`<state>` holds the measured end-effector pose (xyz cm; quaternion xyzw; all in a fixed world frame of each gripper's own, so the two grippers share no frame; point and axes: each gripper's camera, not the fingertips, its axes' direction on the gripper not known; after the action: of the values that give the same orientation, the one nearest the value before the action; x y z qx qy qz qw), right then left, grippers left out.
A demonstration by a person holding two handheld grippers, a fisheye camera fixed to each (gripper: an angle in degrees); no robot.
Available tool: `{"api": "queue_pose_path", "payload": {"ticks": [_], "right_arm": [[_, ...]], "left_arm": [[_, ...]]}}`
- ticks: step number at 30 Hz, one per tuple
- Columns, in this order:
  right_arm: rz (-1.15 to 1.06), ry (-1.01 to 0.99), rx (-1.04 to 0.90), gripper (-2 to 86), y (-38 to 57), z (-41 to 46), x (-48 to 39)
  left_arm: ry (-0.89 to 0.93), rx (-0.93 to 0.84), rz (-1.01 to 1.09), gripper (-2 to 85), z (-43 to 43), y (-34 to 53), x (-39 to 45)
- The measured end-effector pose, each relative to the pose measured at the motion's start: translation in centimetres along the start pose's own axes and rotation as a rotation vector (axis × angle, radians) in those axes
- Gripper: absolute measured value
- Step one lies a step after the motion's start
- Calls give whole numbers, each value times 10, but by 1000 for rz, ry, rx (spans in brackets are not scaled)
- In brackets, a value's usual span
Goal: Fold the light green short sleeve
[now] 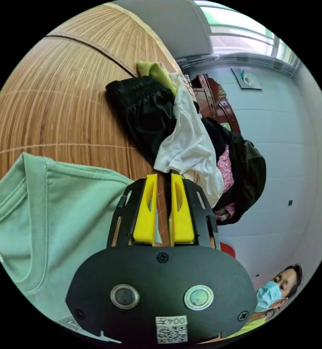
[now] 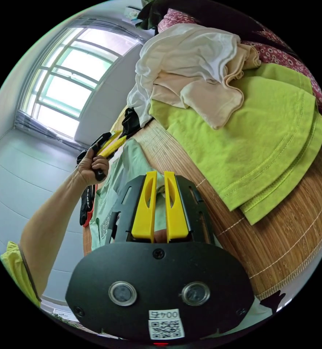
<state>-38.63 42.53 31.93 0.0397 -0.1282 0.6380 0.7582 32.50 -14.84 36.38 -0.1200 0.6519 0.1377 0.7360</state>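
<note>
The light green short-sleeve shirt [image 1: 59,203] lies flat on the bamboo-mat table [image 1: 59,91], its collar toward the left of the left gripper view. My left gripper [image 1: 163,176] sits at the shirt's edge with its yellow jaws nearly together; a sliver of pale cloth shows between them. In the right gripper view the same shirt [image 2: 131,160] runs away from my right gripper [image 2: 160,173], whose jaws pinch the pale green cloth. At the shirt's far side a hand holds the left gripper [image 2: 115,140], jaws together.
A heap of clothes lies beyond the shirt: a black garment [image 1: 146,112], a white one [image 1: 190,145], a lime green top [image 2: 262,138] and cream cloth [image 2: 193,58]. The mat's edge [image 2: 277,287] is near. A masked person [image 1: 277,291] is nearby, and a window [image 2: 73,72] is behind.
</note>
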Motion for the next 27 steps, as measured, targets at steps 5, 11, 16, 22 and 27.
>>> {"api": "queue_pose_path", "payload": {"ticks": [5, 11, 16, 22, 27], "right_arm": [[4, 2, -1, 47, -4, -1, 1], [81, -38, 167, 37, -4, -30, 13], [286, -102, 336, 0, -13, -83, 54], [545, -176, 444, -7, -41, -141, 122], [384, -109, 353, -7, -92, -185, 142]], "left_arm": [[-2, 383, 169, 28, -56, 49, 24], [-206, 196, 341, 9, -45, 171, 52], [-416, 30, 436, 3, 3, 265, 65], [-522, 19, 458, 1, 21, 289, 57], [-565, 19, 471, 2, 11, 302, 56]]}}
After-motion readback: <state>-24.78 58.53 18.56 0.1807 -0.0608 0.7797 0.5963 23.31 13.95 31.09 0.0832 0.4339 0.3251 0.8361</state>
